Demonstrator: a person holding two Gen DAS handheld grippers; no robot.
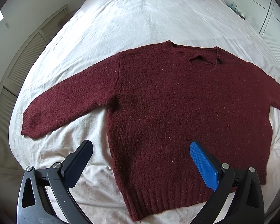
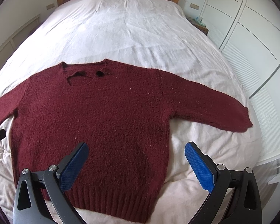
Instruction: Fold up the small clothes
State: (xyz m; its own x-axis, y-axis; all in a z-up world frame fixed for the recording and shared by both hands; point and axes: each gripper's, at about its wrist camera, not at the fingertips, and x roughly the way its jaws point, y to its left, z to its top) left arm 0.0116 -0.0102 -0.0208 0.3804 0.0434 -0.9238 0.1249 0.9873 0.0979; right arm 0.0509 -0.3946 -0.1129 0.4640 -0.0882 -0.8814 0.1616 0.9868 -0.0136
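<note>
Dark red knitted sweater (image 1: 177,102) is spread flat, sleeves outstretched, on the bed's white wrinkled sheet (image 1: 140,18). Above its hem, the left hand-held gripper (image 1: 141,149) and right hand-held gripper (image 2: 136,149) are held with fingers wide apart.

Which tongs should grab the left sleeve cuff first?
Probably left. The left tongs hang open over the sweater's left edge, the cuff beside them. The right tongs sit towards the other sleeve.
</note>
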